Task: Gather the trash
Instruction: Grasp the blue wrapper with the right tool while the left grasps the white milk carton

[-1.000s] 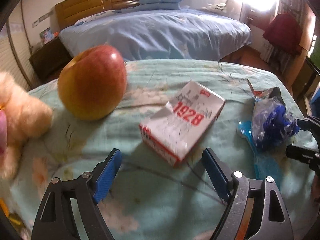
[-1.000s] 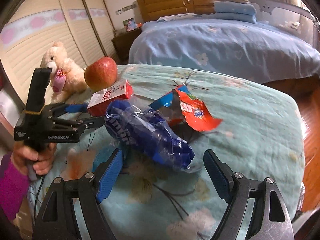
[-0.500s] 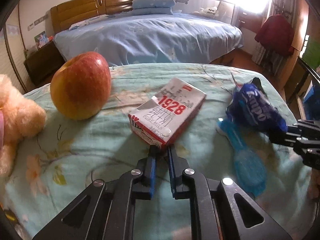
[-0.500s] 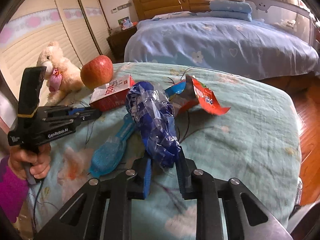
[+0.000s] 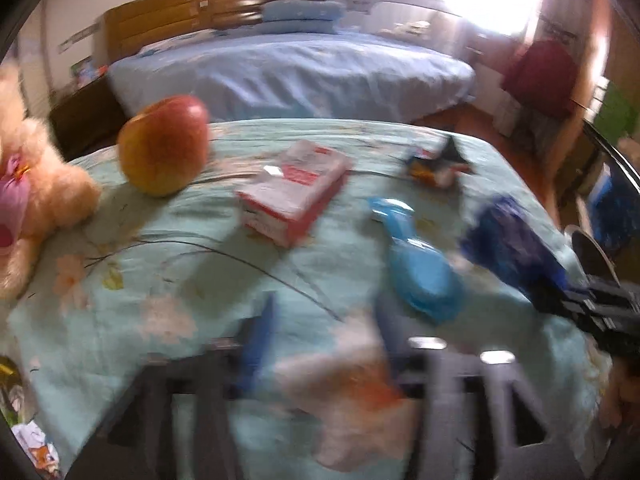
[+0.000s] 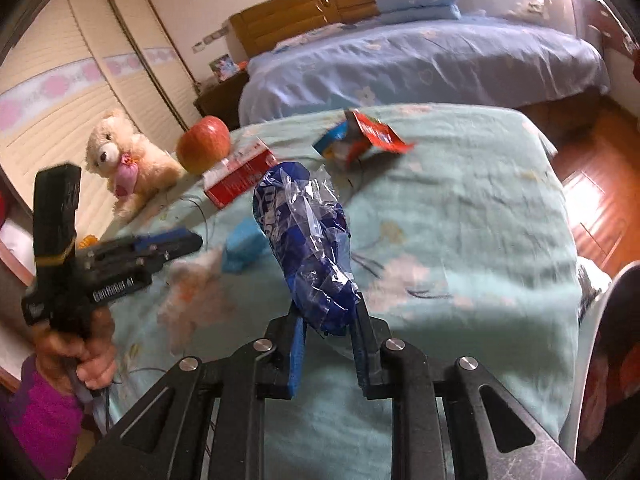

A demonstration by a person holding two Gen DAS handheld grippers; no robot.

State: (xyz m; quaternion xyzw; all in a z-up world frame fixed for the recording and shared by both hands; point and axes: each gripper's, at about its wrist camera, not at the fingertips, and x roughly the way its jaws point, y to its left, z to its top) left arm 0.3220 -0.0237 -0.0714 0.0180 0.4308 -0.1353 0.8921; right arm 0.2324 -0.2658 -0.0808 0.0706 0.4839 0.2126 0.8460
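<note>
My right gripper (image 6: 326,320) is shut on a crumpled blue plastic wrapper (image 6: 308,236) and holds it above the table; the wrapper also shows in the left wrist view (image 5: 516,248). A torn red and blue snack wrapper (image 6: 360,140) lies at the far side of the table, also in the left wrist view (image 5: 436,164). My left gripper (image 5: 324,344) is blurred by motion; its fingers stand apart and hold nothing. It hangs over the near part of the table, short of the red and white box (image 5: 296,196).
A floral light-green cloth covers the table (image 6: 460,208). On it are an apple (image 5: 164,144), a teddy bear (image 6: 124,156), a blue brush (image 5: 420,268) and the box (image 6: 240,176). A bed (image 6: 420,60) stands behind. A dark rim (image 6: 612,320) shows at the right edge.
My left gripper has gone from shut to open and pulled back from the box. My right gripper has lifted the blue wrapper higher and drawn it back toward the table's right edge.
</note>
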